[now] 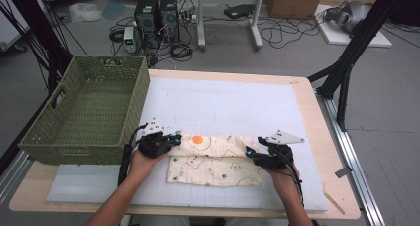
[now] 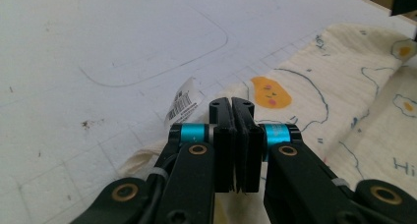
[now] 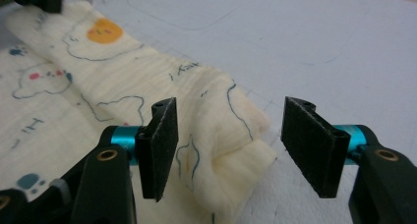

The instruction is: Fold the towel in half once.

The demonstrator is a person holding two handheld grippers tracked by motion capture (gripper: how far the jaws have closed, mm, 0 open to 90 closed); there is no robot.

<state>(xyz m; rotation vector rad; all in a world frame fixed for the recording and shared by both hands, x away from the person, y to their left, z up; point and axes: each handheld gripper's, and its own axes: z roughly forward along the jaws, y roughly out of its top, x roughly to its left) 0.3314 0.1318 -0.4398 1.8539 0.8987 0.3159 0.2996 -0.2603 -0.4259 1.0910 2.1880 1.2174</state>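
One white mat (image 1: 223,102), cables (image 1: 277,32) behind — grey floor (image 1: 391,87)

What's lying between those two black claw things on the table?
In the high view, the folded printed cloth spans the stretch from the left gripper to the right gripper.

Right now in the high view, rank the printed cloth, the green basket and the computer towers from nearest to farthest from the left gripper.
From the left gripper:
1. Printed cloth, at its jaws, to the right.
2. Green basket, just to the left.
3. Computer towers, on the floor beyond the table's far edge.
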